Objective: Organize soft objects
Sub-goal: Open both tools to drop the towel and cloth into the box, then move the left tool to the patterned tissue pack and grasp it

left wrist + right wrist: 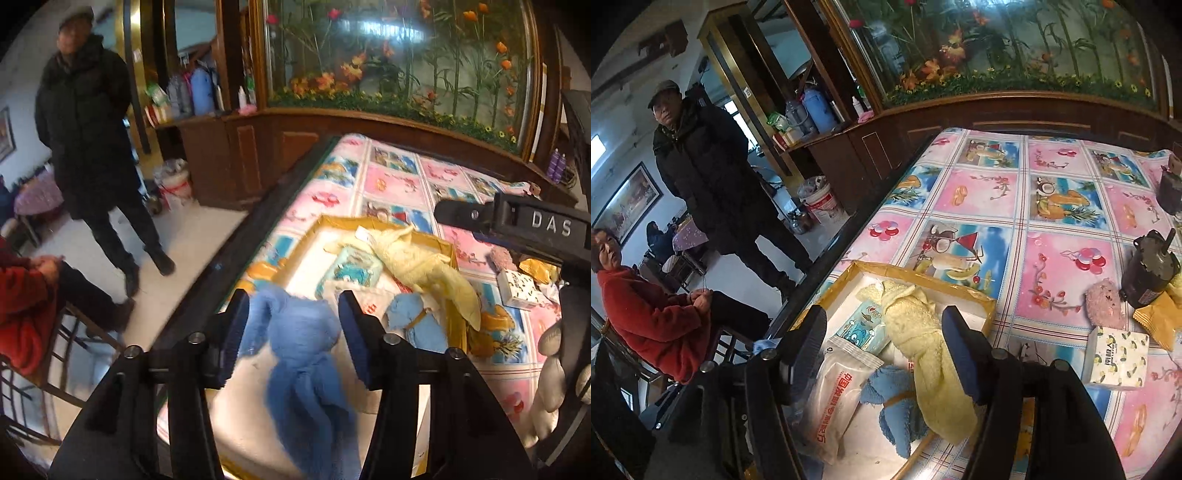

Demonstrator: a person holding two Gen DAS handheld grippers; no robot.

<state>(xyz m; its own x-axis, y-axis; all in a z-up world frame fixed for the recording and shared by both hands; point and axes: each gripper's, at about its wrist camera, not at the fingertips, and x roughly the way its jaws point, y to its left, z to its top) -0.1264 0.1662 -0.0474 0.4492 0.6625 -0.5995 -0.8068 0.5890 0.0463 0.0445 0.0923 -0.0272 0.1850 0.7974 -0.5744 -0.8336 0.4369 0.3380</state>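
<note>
A shallow white box with a tan rim sits on the table near its left edge. In it lie a yellow towel, a tied blue towel and flat packets. My left gripper is open, its jaws on either side of a fluffy blue cloth that lies over the box's near part. My right gripper is open just above the yellow towel; its body also shows in the left wrist view.
The table has a pink and blue patterned cover. At the right lie a pink plush, a small tissue box, a dark motor and yellow packets. A standing person and a seated person are left of the table.
</note>
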